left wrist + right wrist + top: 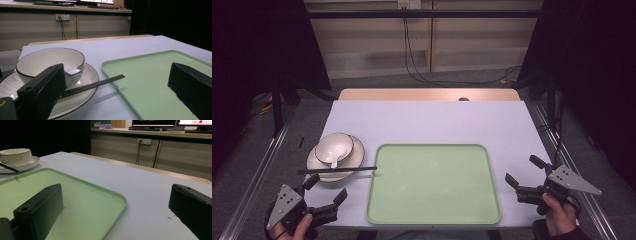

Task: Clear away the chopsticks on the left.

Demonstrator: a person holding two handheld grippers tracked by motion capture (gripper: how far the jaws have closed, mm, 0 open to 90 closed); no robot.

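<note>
A pale green rectangular plastic tray lies bare at the middle of the near edge of the white worktop. Toward the left edge sits a cream round ceramic plate with a dark rim, carrying a matching cream bowl with a white spoon inside. Black chopsticks lie across the plate's near rim, tips reaching the tray's edge. The left gripper hovers at the near left corner, jaws spread, grasping nothing; the right gripper at the near right corner, likewise spread.
</note>
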